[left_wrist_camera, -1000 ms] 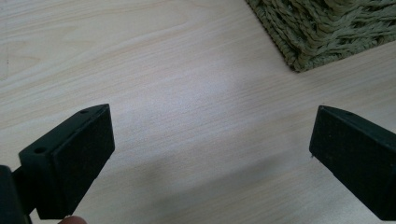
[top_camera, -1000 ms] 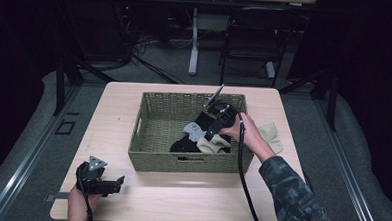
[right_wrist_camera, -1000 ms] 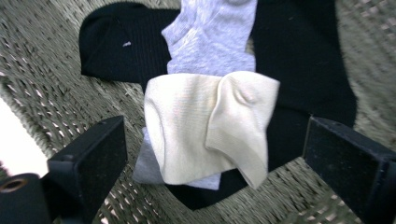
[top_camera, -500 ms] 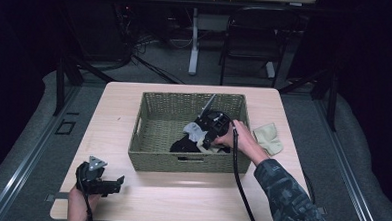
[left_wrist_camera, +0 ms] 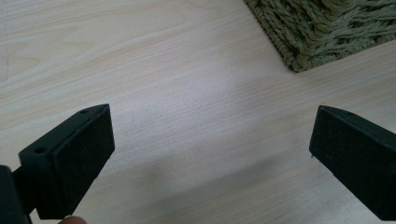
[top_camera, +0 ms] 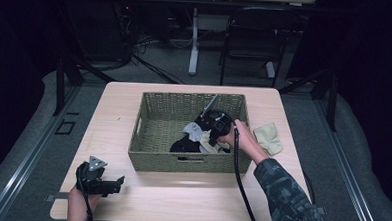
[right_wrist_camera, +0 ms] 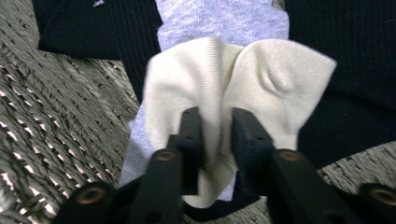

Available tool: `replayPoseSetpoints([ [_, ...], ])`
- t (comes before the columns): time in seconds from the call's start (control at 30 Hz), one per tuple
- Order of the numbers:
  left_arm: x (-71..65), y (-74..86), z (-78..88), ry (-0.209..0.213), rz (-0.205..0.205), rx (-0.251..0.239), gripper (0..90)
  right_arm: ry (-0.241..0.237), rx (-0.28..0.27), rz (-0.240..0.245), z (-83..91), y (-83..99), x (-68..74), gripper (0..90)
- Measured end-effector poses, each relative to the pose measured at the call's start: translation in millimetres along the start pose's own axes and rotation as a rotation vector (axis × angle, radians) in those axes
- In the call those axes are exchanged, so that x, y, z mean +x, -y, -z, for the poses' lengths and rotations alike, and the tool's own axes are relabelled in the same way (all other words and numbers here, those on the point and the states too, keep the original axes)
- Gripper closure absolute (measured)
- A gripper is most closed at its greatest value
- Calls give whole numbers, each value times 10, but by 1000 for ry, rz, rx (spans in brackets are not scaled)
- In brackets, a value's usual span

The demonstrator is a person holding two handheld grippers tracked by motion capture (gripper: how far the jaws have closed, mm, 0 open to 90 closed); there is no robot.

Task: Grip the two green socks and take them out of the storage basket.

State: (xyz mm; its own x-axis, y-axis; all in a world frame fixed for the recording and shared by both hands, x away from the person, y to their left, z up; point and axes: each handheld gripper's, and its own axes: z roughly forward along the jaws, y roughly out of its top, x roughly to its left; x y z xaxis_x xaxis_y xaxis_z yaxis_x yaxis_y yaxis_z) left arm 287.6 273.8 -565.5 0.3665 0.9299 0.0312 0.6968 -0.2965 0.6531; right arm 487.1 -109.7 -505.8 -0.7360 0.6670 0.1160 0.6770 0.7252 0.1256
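Observation:
A woven olive basket (top_camera: 154, 153) stands mid-table and holds a black cloth (top_camera: 185, 146), a grey sock (top_camera: 191, 130) and a cream sock (right_wrist_camera: 243, 79). My right gripper (top_camera: 209, 139) reaches down into the basket's right half, its jaws shut on a fold of the cream sock (top_camera: 212, 147); in the right gripper view the sock bulges around the fingers (right_wrist_camera: 191, 135), over grey sock (right_wrist_camera: 219, 18) and black cloth (right_wrist_camera: 355, 51). My left gripper (top_camera: 114, 183) rests low over the table's front left, open, with bare wood between its pads (left_wrist_camera: 74, 154).
A second cream sock (top_camera: 269, 137) lies on the table (top_camera: 114, 112) just right of the basket. The basket's corner (left_wrist_camera: 322, 32) sits ahead of the left gripper. A chair (top_camera: 252, 38) and desk legs stand beyond the table's far edge.
My right gripper has dropped lower into the basket and shifted a little toward the front, down onto the pile of cloths. The left gripper has stayed in place.

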Motion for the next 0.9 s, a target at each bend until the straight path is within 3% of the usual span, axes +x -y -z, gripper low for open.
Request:
replayPoseSetpoints([
  [0.27,-3,1,0,-1,3,-2,0,-11,-40,3,165,35,-6,812],
  [0.5,-5,-3,-1,0,-4,-1,0,8,-96,-4,430,87,-22,822],
  [0.9,-3,-2,-4,0,2,-1,0,25,-107,4,708,102,-55,823],
])
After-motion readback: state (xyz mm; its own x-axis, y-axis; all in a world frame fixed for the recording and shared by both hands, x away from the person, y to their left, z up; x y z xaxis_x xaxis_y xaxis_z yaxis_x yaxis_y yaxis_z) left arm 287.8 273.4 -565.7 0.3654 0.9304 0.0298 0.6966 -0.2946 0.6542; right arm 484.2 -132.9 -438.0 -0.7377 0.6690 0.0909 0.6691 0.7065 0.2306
